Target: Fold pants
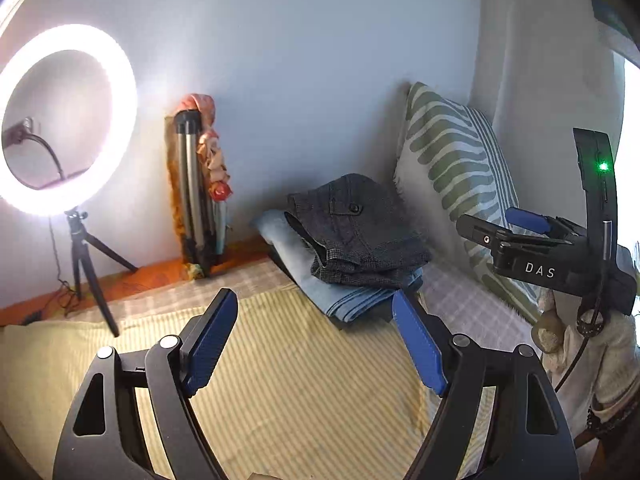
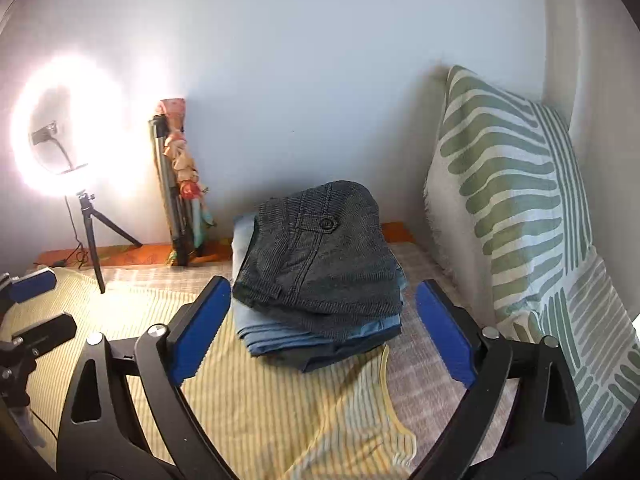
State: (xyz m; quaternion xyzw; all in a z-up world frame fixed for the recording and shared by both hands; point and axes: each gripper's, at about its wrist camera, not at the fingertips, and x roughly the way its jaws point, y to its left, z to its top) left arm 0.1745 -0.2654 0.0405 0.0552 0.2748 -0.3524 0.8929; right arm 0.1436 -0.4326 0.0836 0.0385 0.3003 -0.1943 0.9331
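Folded dark grey pants [image 1: 354, 232] [image 2: 320, 252] lie on top of a stack of folded blue pants [image 1: 340, 298] [image 2: 280, 330] at the far side of the bed. My left gripper [image 1: 316, 308] is open and empty, held above the yellow striped sheet [image 1: 280, 380] short of the stack. My right gripper [image 2: 322, 296] is open and empty, its blue fingers on either side of the stack's near end, not touching it. The right gripper's body also shows in the left wrist view [image 1: 532, 248], and the left gripper's fingers show at the left edge of the right wrist view [image 2: 32, 286].
A lit ring light on a small tripod [image 1: 60, 120] [image 2: 72, 128] stands at the far left. A folded tripod with a floral cloth [image 1: 200, 184] [image 2: 180, 184] leans on the wall. A green striped pillow [image 1: 452, 160] [image 2: 520, 200] leans at the right.
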